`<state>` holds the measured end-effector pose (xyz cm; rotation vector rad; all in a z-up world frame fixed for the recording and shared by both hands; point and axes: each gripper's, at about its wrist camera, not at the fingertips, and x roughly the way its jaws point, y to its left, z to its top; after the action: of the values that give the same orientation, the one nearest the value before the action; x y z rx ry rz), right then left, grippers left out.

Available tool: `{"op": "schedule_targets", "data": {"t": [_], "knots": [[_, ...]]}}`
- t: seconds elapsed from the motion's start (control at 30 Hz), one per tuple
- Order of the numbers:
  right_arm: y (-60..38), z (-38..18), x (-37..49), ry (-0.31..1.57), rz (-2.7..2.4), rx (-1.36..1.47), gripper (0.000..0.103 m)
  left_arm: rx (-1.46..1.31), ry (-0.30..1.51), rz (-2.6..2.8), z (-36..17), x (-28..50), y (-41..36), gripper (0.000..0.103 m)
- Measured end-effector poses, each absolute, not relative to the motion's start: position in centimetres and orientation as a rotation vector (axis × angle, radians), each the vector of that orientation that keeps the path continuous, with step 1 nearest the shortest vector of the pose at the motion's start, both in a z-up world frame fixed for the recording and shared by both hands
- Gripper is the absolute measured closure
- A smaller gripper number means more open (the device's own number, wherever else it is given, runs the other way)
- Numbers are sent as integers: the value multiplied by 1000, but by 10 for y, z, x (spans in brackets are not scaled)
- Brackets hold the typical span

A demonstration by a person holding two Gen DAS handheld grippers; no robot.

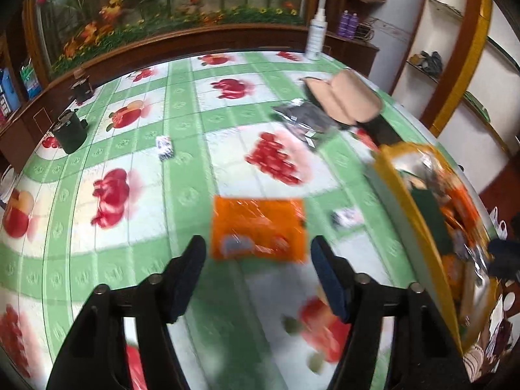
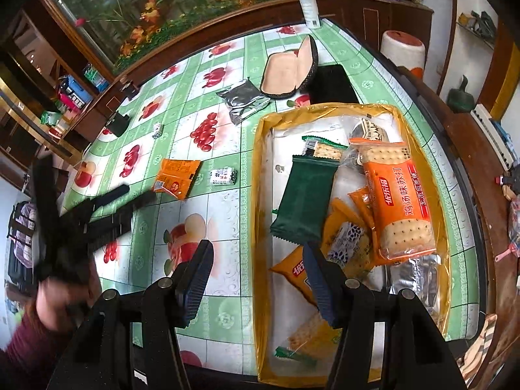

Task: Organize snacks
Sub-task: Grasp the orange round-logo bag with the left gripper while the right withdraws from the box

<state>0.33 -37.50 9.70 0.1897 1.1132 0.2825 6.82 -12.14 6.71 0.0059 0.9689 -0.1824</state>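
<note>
Just ahead of your left tongs (image 1: 258,273), jaws half-wide and empty, lies the flat orange foil snack packet (image 1: 258,232); close on it next (right tongs (image 2: 256,274) empty over the yellow-rimmed tray (image 2: 260,169)).

"鸡汤味苏打" on orange cracker pack (image 2: 401,208)

Left gripper (image 1: 258,253) points steeply down, jaws parted, nothing between the pads. Right gripper (image 2: 256,260) likewise angles down, jaws apart and empty. A hand (image 2: 61,305) grips the left tool's handle.
</note>
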Motion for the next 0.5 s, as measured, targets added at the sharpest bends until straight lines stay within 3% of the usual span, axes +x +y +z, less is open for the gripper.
{"op": "schedule_targets", "data": {"t": [0.07, 0.13, 0.2, 0.3, 0.5], "knots": [[-376, 99, -1, 1105, 270, 185, 42, -1, 980, -206, 63, 91, -120, 46], [-380, 99, -6, 1101, 251, 193, 42, 20, 998, -212, 55, 113, -125, 55], [-386, 99, -10, 1099, 228, 205, 42, 27, 1010, -248, 48, 130, -130, 56], [-396, 98, -15, 1101, 186, 229, 42, 47, 1073, -270, 28, 155, -136, 74], [-410, 95, -17, 1110, 142, 270, 42, 47, 1098, -320, 20, 148, -134, 75]]}}
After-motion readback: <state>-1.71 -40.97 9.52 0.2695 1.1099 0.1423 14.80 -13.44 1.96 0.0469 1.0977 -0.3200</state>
